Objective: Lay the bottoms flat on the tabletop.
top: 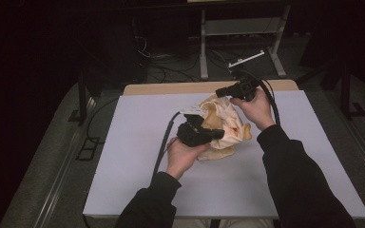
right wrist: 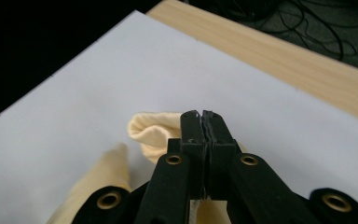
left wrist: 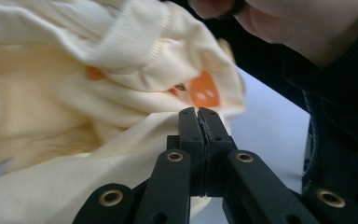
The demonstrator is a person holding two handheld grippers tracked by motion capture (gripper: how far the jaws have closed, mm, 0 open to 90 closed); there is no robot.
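A cream-yellow garment with orange print lies bunched in the middle of the white board. My left gripper comes in from the left, and its jaws are shut on a fold at the garment's near side. In the left gripper view the jaws are pressed together on the cloth, just below an orange patch. My right gripper holds the garment's far top edge and lifts it a little. In the right gripper view its jaws are shut on a rolled fold of the cloth.
The white board lies on a wooden table whose far edge shows as a light strip. Beyond it are floor cables and a metal frame leg. Dark-sleeved forearms reach in from the bottom, with bare board on both sides.
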